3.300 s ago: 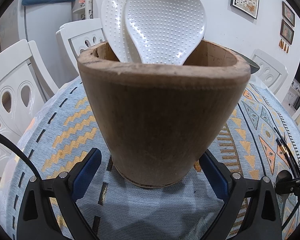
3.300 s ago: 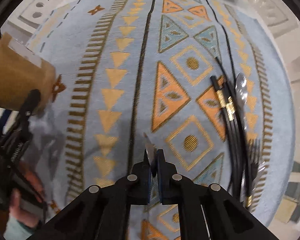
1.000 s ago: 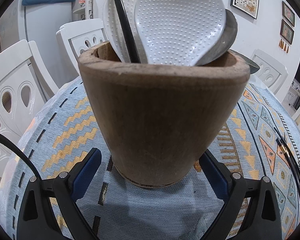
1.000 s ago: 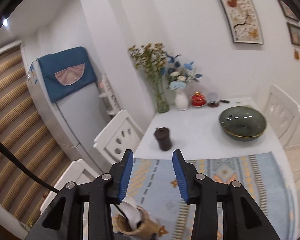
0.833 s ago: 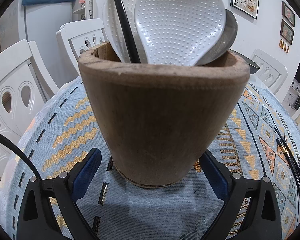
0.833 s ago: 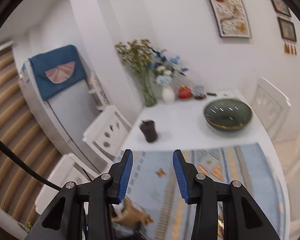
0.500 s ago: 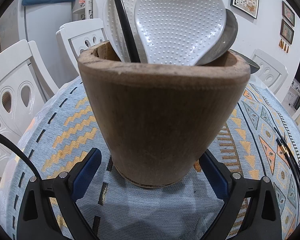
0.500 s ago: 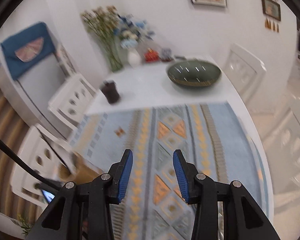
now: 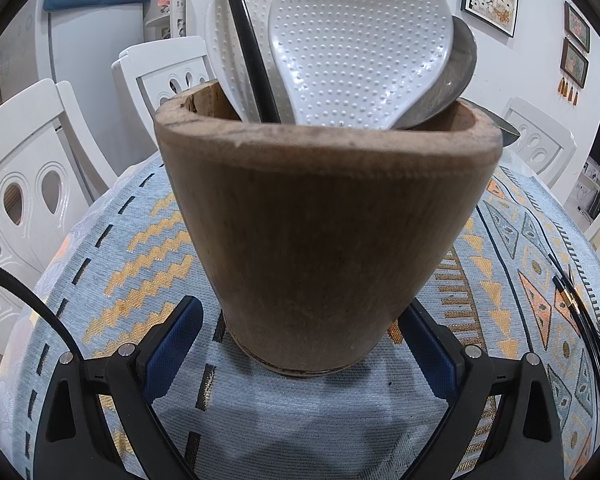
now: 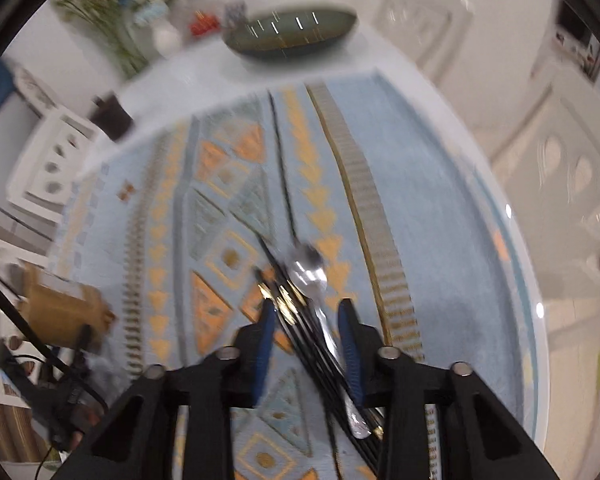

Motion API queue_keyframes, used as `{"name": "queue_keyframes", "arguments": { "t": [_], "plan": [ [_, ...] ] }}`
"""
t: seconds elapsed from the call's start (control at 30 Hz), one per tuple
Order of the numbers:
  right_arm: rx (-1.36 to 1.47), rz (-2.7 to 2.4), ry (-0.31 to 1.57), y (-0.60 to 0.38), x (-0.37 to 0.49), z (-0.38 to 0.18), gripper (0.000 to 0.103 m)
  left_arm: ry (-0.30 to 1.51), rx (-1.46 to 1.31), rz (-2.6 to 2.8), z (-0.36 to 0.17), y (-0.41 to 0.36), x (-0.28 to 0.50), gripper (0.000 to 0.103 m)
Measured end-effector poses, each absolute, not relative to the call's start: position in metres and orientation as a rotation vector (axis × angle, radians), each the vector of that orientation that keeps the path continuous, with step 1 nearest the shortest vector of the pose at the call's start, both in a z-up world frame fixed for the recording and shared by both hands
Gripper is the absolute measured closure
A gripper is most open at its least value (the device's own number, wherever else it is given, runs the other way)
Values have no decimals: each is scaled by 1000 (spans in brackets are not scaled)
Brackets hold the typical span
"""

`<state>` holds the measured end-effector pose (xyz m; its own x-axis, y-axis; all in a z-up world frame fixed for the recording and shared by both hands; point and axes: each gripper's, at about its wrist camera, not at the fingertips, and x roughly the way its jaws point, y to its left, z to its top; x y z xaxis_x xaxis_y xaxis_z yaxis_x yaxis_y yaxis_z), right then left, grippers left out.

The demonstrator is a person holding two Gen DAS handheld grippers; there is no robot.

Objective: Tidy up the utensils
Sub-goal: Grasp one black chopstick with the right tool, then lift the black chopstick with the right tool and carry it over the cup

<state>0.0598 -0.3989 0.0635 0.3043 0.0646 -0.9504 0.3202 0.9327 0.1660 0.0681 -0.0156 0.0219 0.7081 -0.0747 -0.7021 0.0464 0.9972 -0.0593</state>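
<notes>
Since a second ago, the right gripper (image 10: 306, 320) has been swung down from facing the room to above the patterned cloth (image 10: 428, 208). Its jaws have just been closing, yet stand apart, with a silver spoon (image 10: 312, 276) and black chopsticks (image 10: 296, 308) lying between them, ungripped. The wooden holder (image 9: 324, 236) is clamped upright by the left gripper (image 9: 300, 332); two white rice paddles (image 9: 360, 44) and a black handle (image 9: 246, 40) are seen inside.

the holder (image 9: 324, 232) stands on the cloth (image 9: 112, 264) between the left hand-held gripper (image 9: 300, 344) fingers, paddles (image 9: 356, 40) inside; right of it on the cloth lie the utensils (image 10: 308, 304), a bowl (image 10: 292, 34) behind.
</notes>
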Motion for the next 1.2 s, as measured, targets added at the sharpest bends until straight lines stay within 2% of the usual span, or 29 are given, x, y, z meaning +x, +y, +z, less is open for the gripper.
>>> {"name": "queue_keyframes", "arguments": {
  "t": [0.17, 0.5, 0.57, 0.7, 1.2],
  "plan": [
    [351, -133, 1335, -395, 68, 35, 83, 782, -38, -67, 22, -16, 68, 4],
    [215, -113, 1386, -376, 93, 14, 85, 782, -38, -67, 22, -16, 68, 4],
    [170, -117, 1375, -373, 93, 17, 94, 782, -37, -67, 22, -16, 68, 4],
    [147, -97, 1339, -366, 88, 28, 99, 782, -37, -67, 22, -16, 68, 4],
    [143, -68, 1126, -349, 61, 94, 99, 782, -37, -67, 22, -16, 69, 4]
  ]
}}
